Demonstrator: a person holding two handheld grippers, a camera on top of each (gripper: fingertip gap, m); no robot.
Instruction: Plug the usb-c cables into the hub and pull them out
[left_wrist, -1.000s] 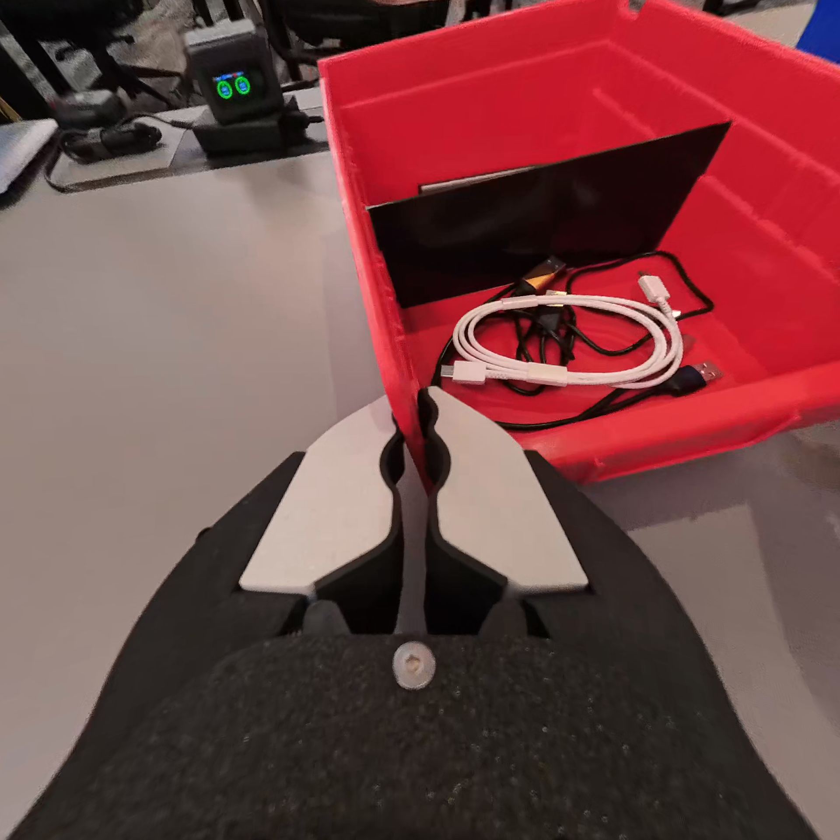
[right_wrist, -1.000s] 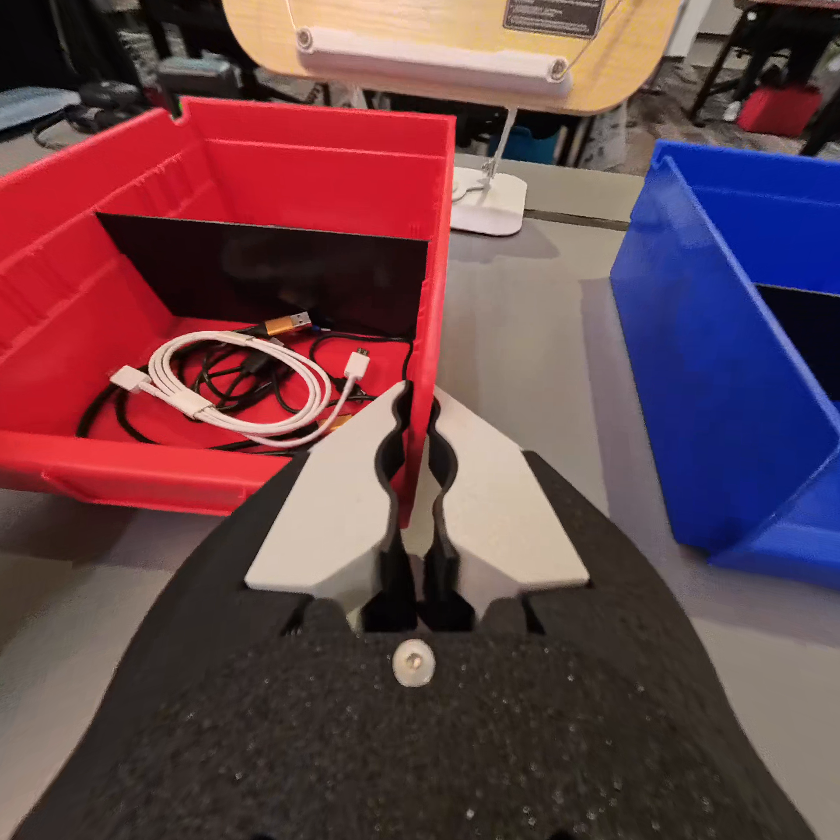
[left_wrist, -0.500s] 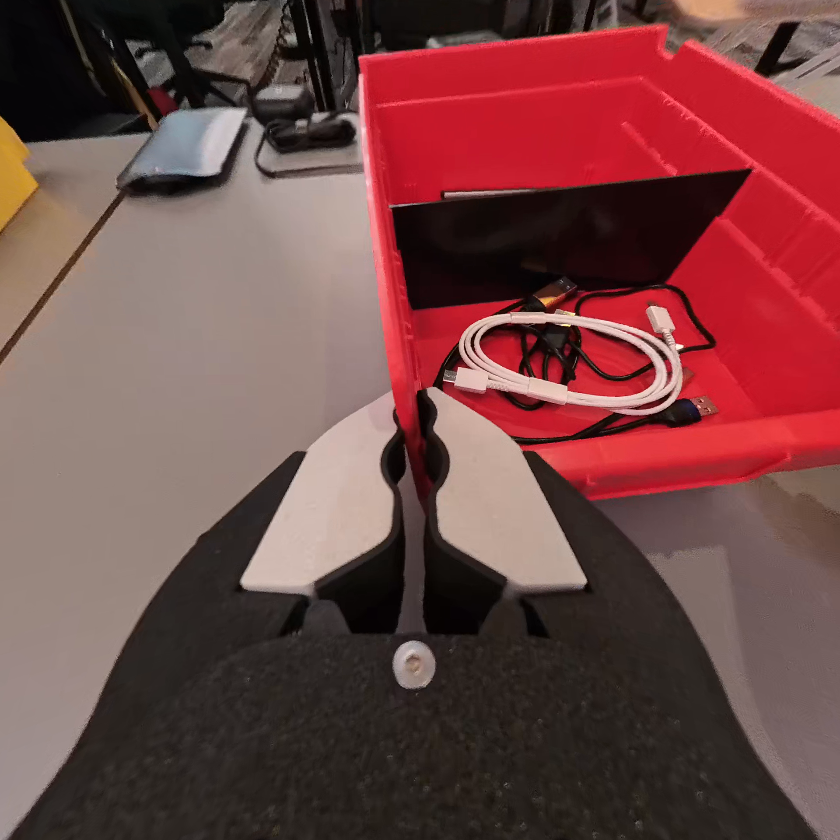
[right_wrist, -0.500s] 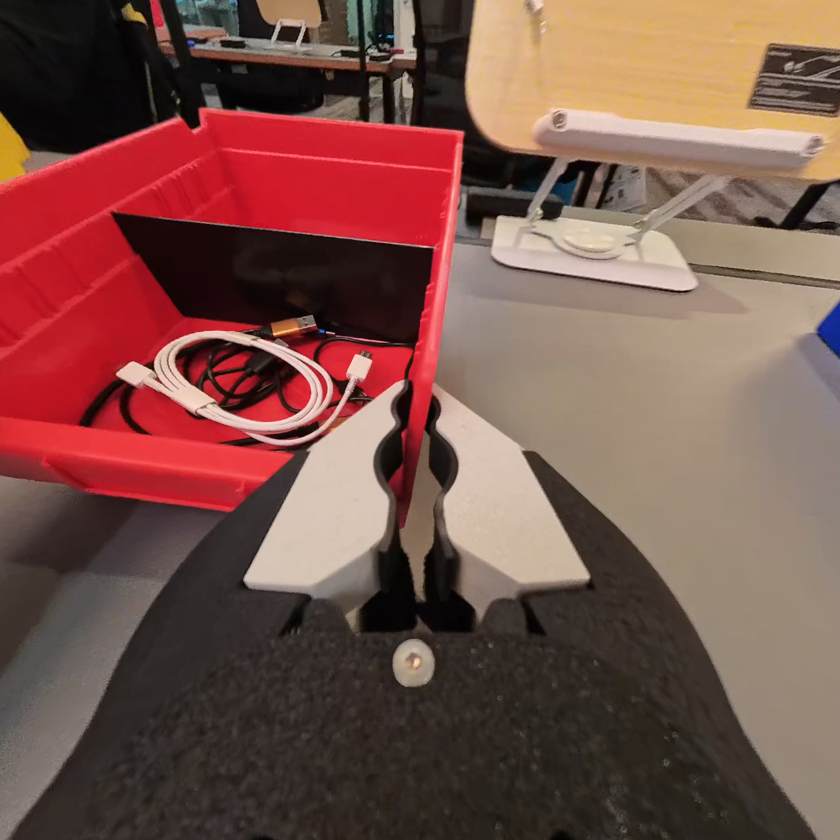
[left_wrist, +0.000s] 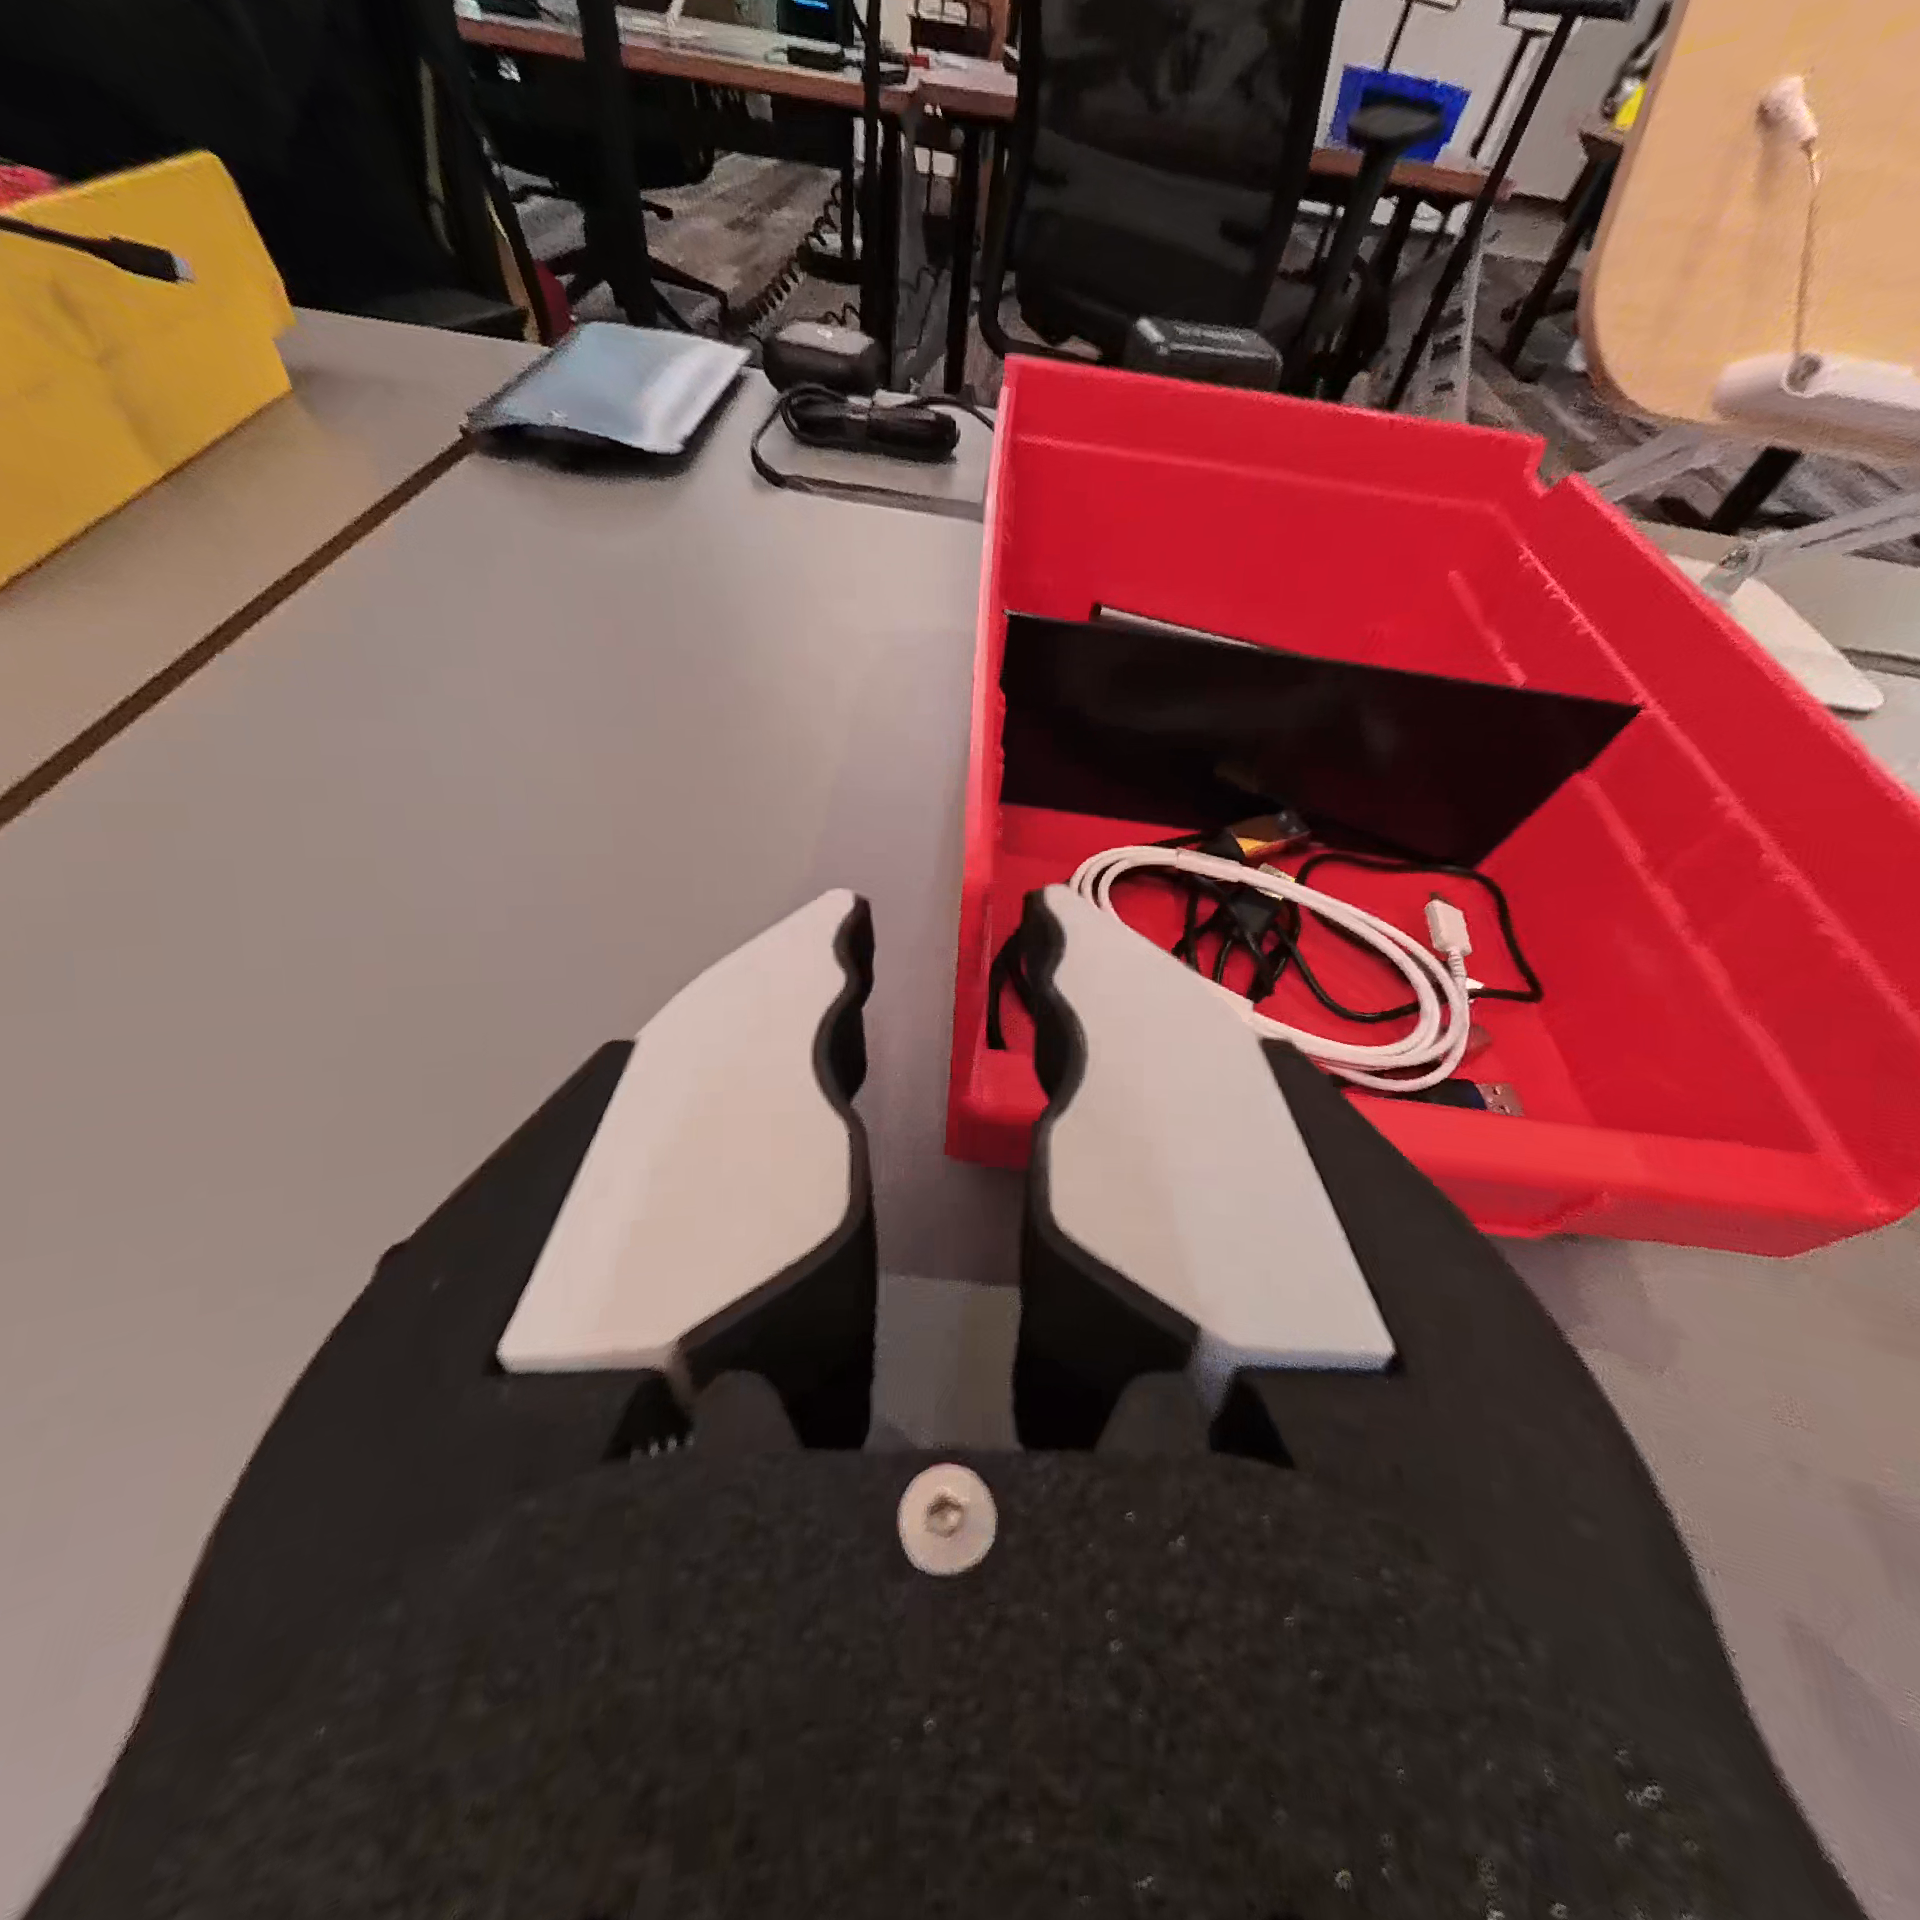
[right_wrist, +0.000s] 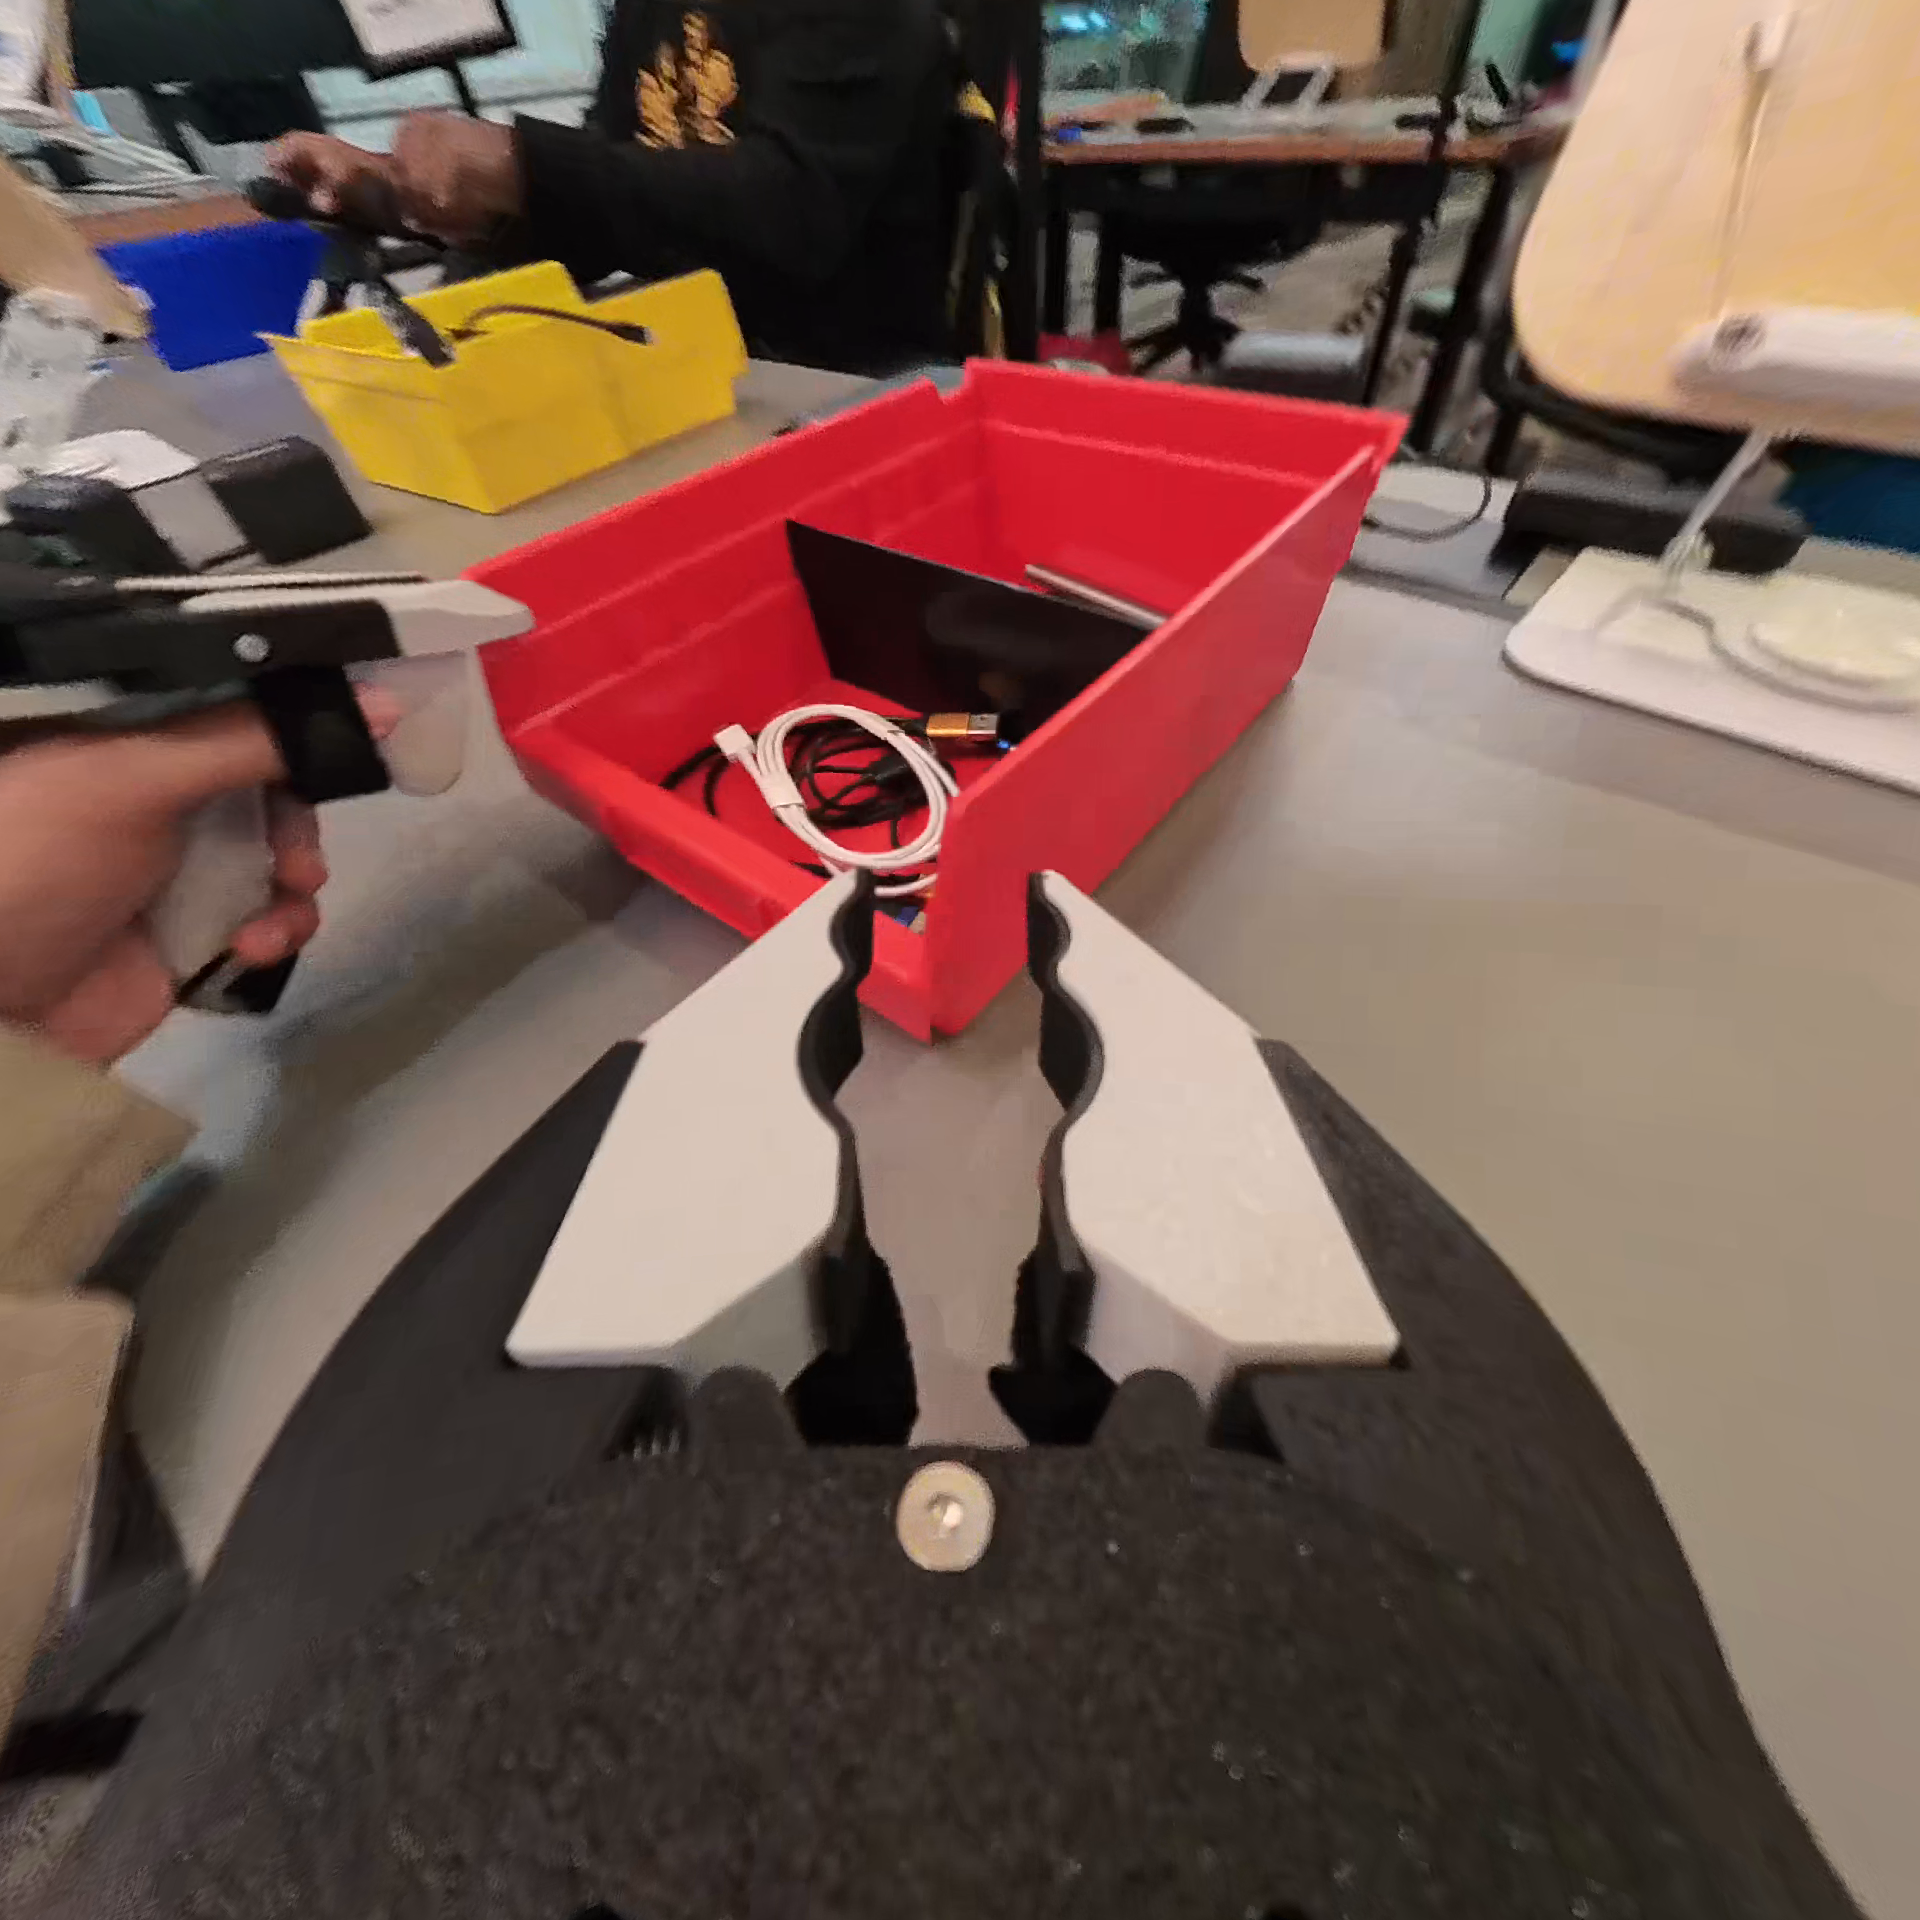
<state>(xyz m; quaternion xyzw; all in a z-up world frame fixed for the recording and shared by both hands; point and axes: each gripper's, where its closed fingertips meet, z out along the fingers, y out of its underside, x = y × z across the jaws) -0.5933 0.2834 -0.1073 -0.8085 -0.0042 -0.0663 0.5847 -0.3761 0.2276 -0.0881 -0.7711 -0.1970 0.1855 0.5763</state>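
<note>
Cables (left_wrist: 1340, 966) lie coiled and untouched in the red bin's (left_wrist: 1714, 831) front compartment; no hub is clearly visible. Both the left gripper (left_wrist: 948, 920) and the right gripper (right_wrist: 945, 894) hover parted and empty, so everything remains undone.

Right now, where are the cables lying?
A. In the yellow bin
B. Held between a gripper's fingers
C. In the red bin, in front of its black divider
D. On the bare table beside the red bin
C: the white cable and the black cables lie coiled on the floor of the red bin, on the near side of the black divider, and both grippers are empty.
</note>
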